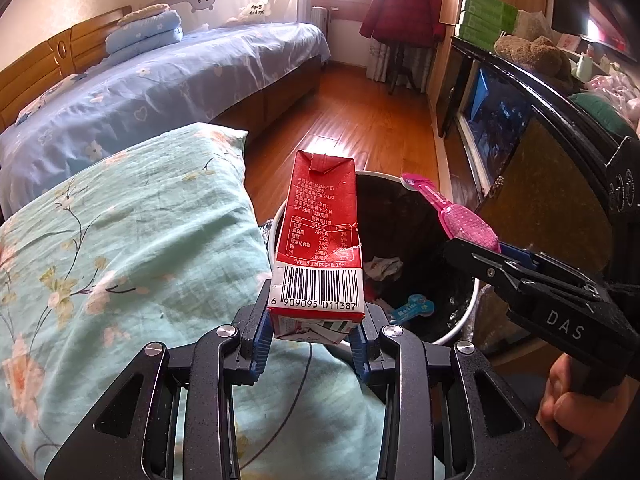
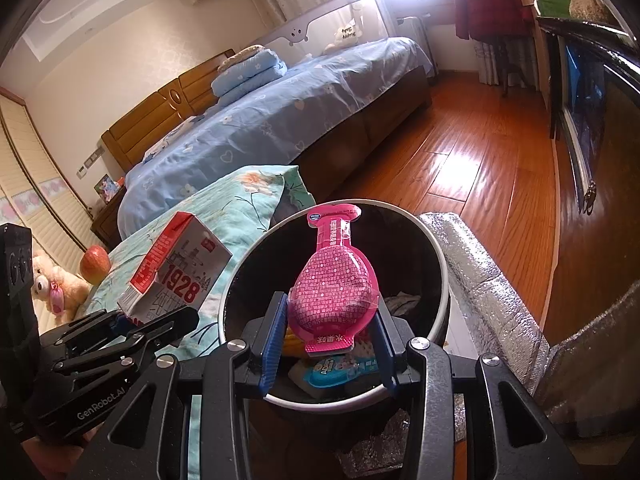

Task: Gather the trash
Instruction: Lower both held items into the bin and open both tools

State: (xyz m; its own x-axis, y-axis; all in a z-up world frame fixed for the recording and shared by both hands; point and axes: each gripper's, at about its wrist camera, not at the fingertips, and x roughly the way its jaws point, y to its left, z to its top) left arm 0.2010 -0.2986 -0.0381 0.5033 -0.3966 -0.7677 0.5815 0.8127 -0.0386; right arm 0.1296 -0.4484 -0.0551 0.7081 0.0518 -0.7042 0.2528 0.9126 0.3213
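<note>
My left gripper is shut on a red milk carton and holds it at the left rim of a black trash bin. The carton also shows in the right wrist view. My right gripper is shut on a pink jelly pouch and holds it over the bin's opening. The pouch and right gripper show at the right in the left wrist view. Wrappers and crumpled paper lie inside the bin.
A floral teal pillow lies left of the bin, with an apple and a plush bear beyond it. A blue bed stands behind. A foil mat and a dark cabinet are to the right.
</note>
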